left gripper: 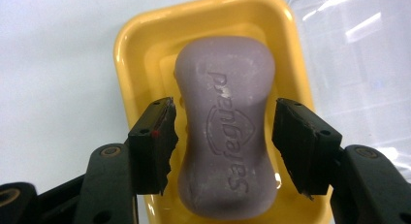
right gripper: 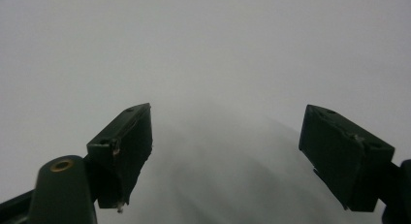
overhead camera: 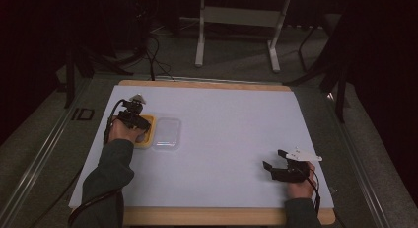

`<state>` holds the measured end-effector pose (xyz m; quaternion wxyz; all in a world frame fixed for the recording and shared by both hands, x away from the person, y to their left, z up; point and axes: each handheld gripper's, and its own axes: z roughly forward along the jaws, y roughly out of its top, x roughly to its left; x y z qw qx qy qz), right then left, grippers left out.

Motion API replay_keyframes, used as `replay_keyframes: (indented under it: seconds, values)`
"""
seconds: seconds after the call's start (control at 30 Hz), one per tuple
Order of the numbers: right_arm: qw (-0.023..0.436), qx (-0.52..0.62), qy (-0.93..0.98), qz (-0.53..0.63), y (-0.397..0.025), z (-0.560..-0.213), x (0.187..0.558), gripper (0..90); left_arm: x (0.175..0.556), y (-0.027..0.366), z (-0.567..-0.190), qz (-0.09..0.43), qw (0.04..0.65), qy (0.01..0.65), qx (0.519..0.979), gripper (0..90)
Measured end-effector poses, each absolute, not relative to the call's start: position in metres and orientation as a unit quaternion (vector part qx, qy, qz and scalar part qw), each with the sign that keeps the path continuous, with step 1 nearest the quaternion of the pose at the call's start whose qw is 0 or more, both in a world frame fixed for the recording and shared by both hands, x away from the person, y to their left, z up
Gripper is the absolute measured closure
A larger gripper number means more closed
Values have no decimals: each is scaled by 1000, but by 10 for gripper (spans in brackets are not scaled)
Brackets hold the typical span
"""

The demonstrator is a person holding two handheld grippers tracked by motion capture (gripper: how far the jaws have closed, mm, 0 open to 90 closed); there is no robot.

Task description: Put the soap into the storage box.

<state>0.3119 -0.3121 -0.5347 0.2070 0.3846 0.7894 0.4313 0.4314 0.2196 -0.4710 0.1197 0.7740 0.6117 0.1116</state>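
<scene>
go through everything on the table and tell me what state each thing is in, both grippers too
Purple waisted soap bar: lying flat in the dish, brand side up, not gripped.
Yellow plastic soap dish: uncovered, holding the bar.
Clear plastic lid: off, flat on the table beside the dish.
Left gripper: open, jaws either side of the bar, gaps visible.
Right gripper: open, holding nothing, over bare table.

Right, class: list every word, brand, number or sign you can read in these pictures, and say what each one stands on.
"Safeguard": pressed into the top of the purple soap bar, which lies in the yellow dish, above a shield-shaped emblem.
"ID": dark letters on the grey floor strip left of the table; read only roughly, as they are small.
No other writing can be read.
</scene>
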Motion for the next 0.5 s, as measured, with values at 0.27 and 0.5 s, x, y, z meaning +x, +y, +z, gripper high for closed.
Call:
replay_keyframes:
  seconds: [0.27, 0.5]
  values:
    - [207, 385, 789, 432, -312, -535, 312, 192, 424, 212, -458, 122, 146, 578, 794, 406]
    - [207, 385, 789, 431, -312, -535, 312, 191, 419, 203, -453, 132, 166, 553, 806, 402]
